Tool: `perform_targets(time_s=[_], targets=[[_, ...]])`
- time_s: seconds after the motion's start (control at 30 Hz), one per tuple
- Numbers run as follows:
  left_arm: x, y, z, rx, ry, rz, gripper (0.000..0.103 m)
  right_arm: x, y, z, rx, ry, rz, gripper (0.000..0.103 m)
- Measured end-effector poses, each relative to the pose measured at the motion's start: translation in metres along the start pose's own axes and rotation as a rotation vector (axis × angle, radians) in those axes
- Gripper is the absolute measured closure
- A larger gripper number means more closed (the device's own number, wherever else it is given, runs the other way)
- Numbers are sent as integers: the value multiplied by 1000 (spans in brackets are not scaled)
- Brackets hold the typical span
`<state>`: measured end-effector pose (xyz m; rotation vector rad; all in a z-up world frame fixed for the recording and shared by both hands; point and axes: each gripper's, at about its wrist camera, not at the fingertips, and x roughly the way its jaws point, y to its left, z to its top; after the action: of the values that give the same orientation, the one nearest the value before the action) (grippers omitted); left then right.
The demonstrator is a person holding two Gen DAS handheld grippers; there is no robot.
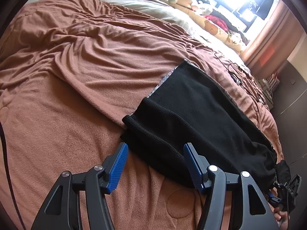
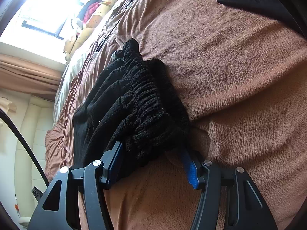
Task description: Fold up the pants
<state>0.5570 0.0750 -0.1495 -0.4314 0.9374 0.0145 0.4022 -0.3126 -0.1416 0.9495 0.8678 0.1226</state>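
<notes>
Black pants (image 1: 193, 115) lie folded lengthwise on a brown fleece blanket (image 1: 76, 95) covering a bed. My left gripper (image 1: 155, 153) is open, its blue pads (image 1: 118, 166) straddling the near edge of the leg end. The right gripper shows at the far right of the left wrist view (image 1: 287, 191) at the waistband end. In the right wrist view my right gripper (image 2: 151, 151) is open with its jaws wide around the bunched elastic waistband (image 2: 149, 103); the cloth sits between the pads but is not pinched.
A beige sheet (image 1: 153, 9) and cartoon-print pillow (image 1: 216, 28) lie by the bright window. A thin cable (image 1: 236, 76) runs over the blanket beyond the pants. The bed's right edge drops to a dark floor (image 1: 291, 105).
</notes>
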Motion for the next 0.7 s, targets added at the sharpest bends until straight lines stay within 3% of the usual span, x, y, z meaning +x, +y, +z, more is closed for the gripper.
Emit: perform_targets(time_s=[0.13, 0.23, 0.33, 0.37, 0.4, 0.7], targets=[[18, 8, -2, -55, 29, -24, 50, 2, 0, 2, 5, -15, -5, 48], [30, 14, -3, -88, 47, -10, 57, 4, 2, -2, 5, -25, -15, 55], [38, 17, -3, -111, 49, -28, 78, 5, 5, -6, -4, -36, -28, 69], [39, 17, -4, -115, 49, -31, 91, 4, 4, -6, -6, -41, -31, 75], [40, 17, -4, -117, 49, -32, 97, 3, 4, -6, -8, -44, -31, 78], [37, 22, -14, -120, 97, -14, 99, -15, -3, -12, 9, -85, -22, 87]])
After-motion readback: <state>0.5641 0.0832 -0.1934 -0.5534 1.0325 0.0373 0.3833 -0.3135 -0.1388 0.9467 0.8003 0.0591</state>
